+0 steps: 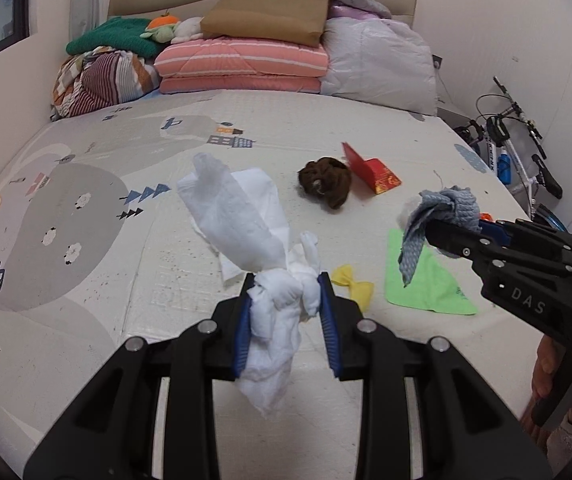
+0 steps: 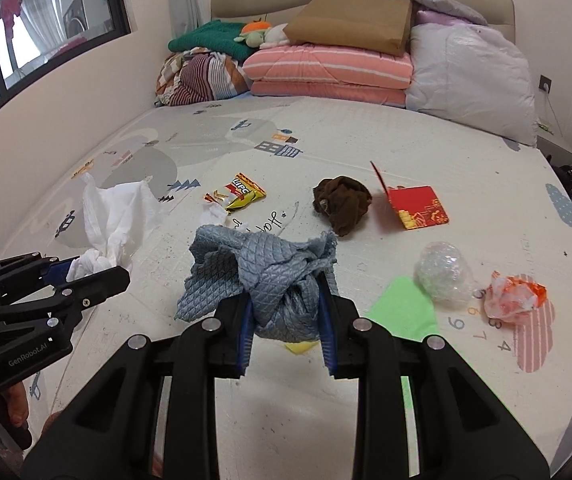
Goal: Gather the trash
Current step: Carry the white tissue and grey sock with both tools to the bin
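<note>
The left gripper (image 1: 285, 292) is clamping a bunch of white tissue (image 1: 238, 220), its blue pads pressing the crumpled middle so the loose ends are flaring above and hanging below; the right gripper (image 2: 286, 300) is pinching a grey quilted cloth (image 2: 258, 268) the same way, by a gathered knot, which is probably keeping each soft piece from slipping while it is being carried clear of the play mat (image 2: 366, 140). Both pieces are hanging in the air above the mat, not touching it.

More litter is lying on the mat: a snack wrapper (image 2: 242, 196), a brown crumpled rag (image 2: 342, 204), a red card folder (image 2: 418, 208), a ball of clear plastic (image 2: 444, 272), an orange-and-white wrapper (image 2: 514, 292), a green cloth (image 1: 426, 280) and a yellow scrap (image 1: 354, 280); so the collecting is looking well short of finished.

The printed mat is covering a bed; folded quilts (image 2: 326, 72) and a brown paper bag (image 2: 350, 24) are piling up against the headboard; a window (image 2: 26, 20) is showing to the left and a bicycle (image 1: 514, 152) is standing to the right. No bin is showing.
</note>
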A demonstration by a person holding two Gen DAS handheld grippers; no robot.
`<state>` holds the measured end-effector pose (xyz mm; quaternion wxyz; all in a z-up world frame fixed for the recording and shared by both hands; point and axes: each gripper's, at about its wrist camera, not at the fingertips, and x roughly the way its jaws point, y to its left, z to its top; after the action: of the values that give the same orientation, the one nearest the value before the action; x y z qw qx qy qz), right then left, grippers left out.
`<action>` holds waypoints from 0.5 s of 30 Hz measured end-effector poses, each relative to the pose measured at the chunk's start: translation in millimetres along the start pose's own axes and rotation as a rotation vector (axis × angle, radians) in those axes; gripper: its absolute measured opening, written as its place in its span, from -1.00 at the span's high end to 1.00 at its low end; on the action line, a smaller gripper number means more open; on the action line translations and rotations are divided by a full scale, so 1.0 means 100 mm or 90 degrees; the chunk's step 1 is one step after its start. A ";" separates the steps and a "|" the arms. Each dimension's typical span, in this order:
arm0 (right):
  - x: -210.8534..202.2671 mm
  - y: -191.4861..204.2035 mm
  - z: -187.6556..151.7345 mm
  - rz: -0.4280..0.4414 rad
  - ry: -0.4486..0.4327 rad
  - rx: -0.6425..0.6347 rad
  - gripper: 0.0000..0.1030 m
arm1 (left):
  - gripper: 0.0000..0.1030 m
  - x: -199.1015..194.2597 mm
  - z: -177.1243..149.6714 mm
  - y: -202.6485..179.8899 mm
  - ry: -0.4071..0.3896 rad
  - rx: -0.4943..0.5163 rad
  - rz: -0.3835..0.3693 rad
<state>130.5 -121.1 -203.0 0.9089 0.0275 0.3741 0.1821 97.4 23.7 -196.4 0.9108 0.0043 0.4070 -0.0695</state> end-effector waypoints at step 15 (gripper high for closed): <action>-1.83 -0.99 -0.70 -0.118 -0.095 0.090 0.50 | 0.40 -0.69 -0.12 -1.68 -0.041 0.146 -0.106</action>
<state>-6.9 -283.6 -149.6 0.9429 0.0704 0.3182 0.0682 21.2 -133.2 -145.7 0.9079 0.0721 0.3661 -0.1908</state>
